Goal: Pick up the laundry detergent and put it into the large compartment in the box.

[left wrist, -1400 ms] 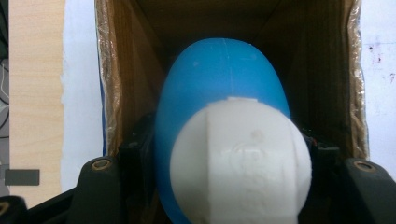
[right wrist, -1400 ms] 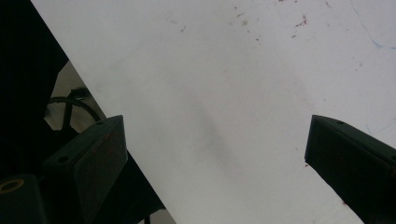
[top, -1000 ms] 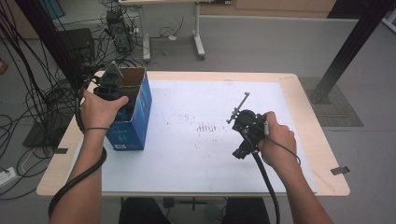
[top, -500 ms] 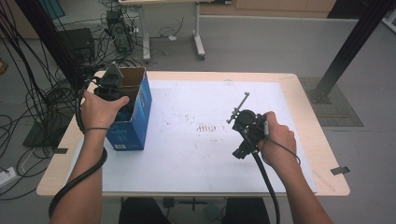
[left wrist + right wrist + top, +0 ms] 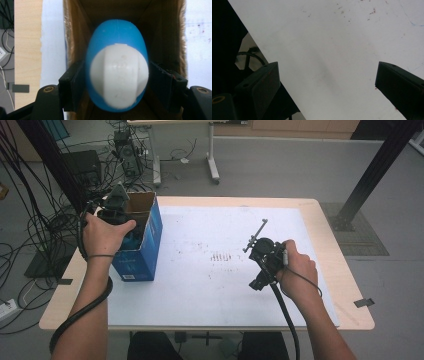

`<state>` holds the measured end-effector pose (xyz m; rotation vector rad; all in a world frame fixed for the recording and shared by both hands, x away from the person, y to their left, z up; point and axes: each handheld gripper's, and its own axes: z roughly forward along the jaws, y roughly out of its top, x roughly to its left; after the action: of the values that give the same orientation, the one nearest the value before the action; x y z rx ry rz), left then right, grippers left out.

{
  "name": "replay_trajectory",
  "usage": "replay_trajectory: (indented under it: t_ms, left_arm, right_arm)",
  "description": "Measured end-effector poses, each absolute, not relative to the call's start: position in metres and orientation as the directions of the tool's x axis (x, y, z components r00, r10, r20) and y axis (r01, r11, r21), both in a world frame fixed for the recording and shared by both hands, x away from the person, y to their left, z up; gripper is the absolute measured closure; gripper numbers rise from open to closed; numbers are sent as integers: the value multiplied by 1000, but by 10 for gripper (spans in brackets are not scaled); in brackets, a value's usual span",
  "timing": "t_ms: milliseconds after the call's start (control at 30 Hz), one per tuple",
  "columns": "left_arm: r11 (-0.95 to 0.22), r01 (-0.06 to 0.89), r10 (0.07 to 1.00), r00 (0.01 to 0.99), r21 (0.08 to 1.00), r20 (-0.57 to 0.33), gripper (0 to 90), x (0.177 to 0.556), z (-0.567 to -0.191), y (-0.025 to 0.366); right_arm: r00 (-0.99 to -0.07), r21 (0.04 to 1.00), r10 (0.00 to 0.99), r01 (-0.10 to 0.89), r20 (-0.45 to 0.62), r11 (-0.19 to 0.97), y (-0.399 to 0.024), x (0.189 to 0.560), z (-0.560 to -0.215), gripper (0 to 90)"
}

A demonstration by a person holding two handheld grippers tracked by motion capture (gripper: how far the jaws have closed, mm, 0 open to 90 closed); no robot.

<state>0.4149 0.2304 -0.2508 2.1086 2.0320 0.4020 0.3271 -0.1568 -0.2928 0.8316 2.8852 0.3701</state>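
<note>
Your left hand-held gripper [image 5: 116, 206] hung over the open top of the blue cardboard box [image 5: 145, 247] at the left end of the counter [image 5: 320, 212]. In the left gripper view its jaws had just been opening, and a blue-and-white egg-shaped object [image 5: 117, 65] sat between them, inside the box's brown interior; whether the pads [image 5: 71, 86] pressed on it could not be told. Your right hand-held gripper [image 5: 255, 236] was held above the middle-right of the counter, well apart from the box, its jaws spread wide with nothing between them, as the right gripper view showed over the white sheet [image 5: 332, 50].

The counter was a pale wooden top covered almost fully by a white sheet [image 5: 210, 290], which bore faint reddish-brown specks [image 5: 220, 256] near its centre. Small strips of dark tape [image 5: 363, 302] marked the wood at the right and left edges. The floor [image 5: 280, 170] was grey. Black cables [image 5: 35, 220] lay tangled left of the counter, another desk's white legs [image 5: 212, 162] stood behind it, and a black slanted post [image 5: 372, 175] rose at the right on a dark mat [image 5: 362, 237].
</note>
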Motion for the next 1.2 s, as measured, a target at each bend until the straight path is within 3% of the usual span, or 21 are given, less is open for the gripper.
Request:
replay_trajectory:
  t_ms: [467, 1200]
  left_arm:
    - [-79, 928, 995, 53, 364, 81, 284, 404, -219, 224]
    - [-165, 908, 986, 146, 384, 78, 92, 384, -175, 187]
  right_arm:
    - [-848, 270, 527, 497, -48, 825, -154, 326, -291, 56]
    - [-850, 270, 525, 495, -49, 826, -154, 327, -291, 57]
